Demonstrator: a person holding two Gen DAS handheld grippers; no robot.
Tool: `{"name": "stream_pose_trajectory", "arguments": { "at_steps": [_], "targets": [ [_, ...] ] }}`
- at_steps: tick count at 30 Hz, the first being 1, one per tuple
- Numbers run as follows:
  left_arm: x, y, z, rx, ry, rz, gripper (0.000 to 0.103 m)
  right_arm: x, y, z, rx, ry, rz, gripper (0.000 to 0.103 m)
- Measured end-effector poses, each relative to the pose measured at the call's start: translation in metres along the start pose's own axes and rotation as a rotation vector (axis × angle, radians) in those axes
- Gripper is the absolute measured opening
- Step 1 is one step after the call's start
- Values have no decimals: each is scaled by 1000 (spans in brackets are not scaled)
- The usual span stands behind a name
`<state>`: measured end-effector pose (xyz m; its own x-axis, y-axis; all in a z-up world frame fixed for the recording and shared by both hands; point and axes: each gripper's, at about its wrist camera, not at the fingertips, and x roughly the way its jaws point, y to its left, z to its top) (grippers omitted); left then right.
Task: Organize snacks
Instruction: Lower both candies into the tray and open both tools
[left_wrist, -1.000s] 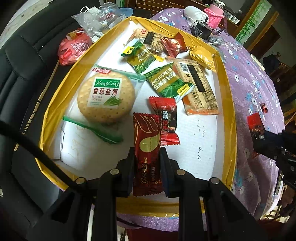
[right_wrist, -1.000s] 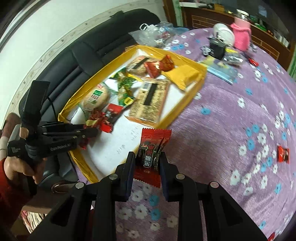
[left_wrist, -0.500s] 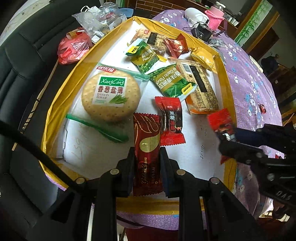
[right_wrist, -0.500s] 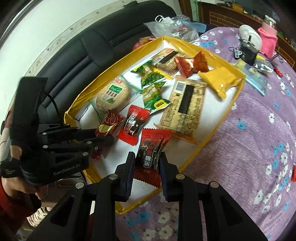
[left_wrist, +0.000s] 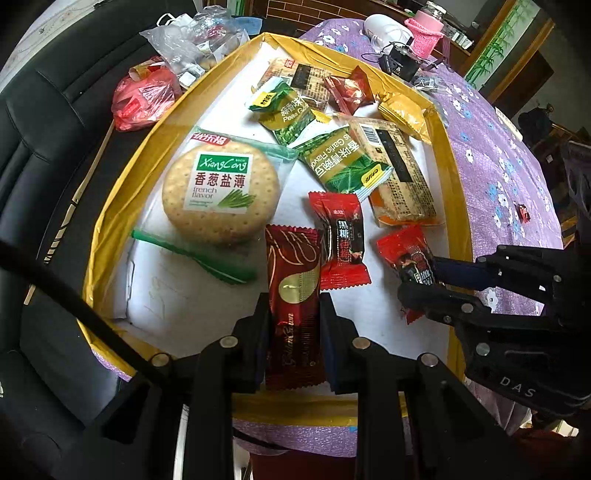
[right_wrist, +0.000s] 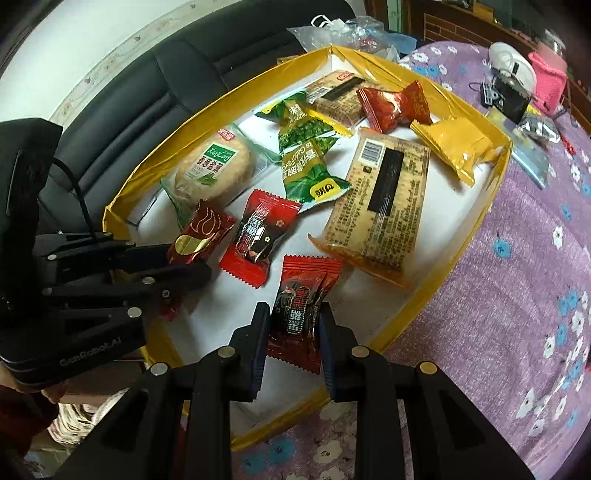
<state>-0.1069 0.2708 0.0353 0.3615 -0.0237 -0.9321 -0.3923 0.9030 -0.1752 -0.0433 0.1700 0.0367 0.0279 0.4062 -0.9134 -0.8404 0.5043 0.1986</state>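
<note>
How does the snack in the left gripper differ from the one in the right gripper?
The dark red wrapper in the left gripper is maroon with gold line art and a gold disc; the bright red candy packet in the right gripper is bright red with a black panel. The dark red wrapper is long and narrow; the bright red candy packet is shorter and puffier. Both are gripped over the yellow-rimmed tray.

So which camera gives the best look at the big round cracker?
The left wrist view: the round cracker sits close, nearly face-on, its label readable. In the right wrist view the same cracker is farther off, smaller and seen at a slant inside the yellow tray.
</note>
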Motion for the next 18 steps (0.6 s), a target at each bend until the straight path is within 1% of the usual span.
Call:
{"name": "stream_pose_trajectory", "arguments": {
  "at_steps": [10, 18],
  "targets": [
    [0, 0, 0, -3, 0, -5, 27, 4, 2, 3, 1, 1, 0, 25],
    [-1, 1, 0, -7, -3, -8, 30, -2, -4, 0, 6, 0, -8, 26]
  ]
}}
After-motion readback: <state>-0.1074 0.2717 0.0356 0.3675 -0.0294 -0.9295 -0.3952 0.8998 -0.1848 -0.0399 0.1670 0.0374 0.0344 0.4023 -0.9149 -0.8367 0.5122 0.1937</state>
